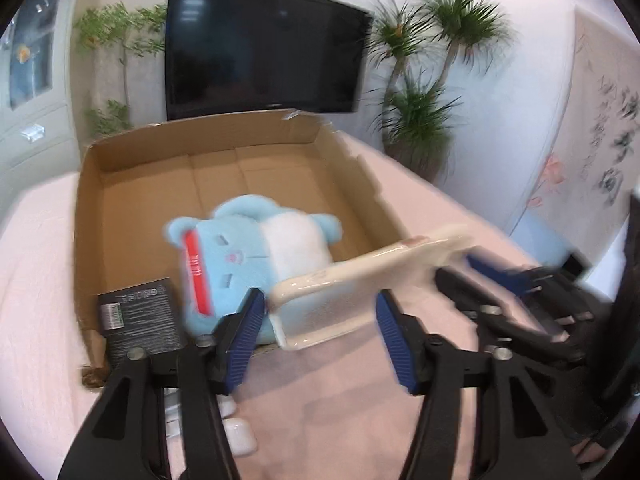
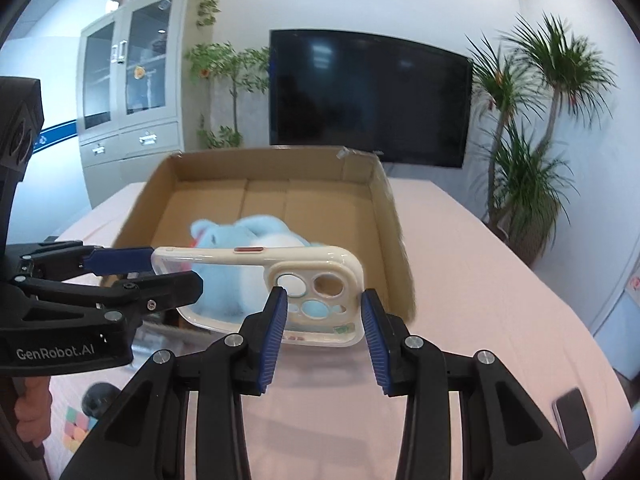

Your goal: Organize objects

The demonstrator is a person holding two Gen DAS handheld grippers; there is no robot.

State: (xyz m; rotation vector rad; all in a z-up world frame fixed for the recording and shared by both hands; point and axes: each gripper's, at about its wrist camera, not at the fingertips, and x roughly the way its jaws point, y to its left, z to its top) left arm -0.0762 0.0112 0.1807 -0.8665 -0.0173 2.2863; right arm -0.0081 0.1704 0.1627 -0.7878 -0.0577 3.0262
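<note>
A cream and clear phone case (image 1: 360, 272) hangs tilted just above the near wall of the cardboard box (image 1: 200, 130), and both grippers hold it. My left gripper (image 1: 320, 300) is shut on one end, its blue pads against the case's edges. My right gripper (image 2: 323, 294) is shut on the camera-cutout end of the phone case (image 2: 224, 256). The right wrist view shows the left gripper (image 2: 160, 270) from the side, at the case's left end. A blue plush toy (image 1: 240, 256) lies inside the box (image 2: 260, 152), behind the case.
A black packet (image 1: 140, 320) leans in the box's near left corner. A white earbud case (image 1: 236, 436) lies on the pink tablecloth (image 1: 340, 400). A phone (image 2: 572, 424) lies at the right. A pastel cube (image 2: 76, 428) and a dark ball (image 2: 98, 400) sit at the lower left.
</note>
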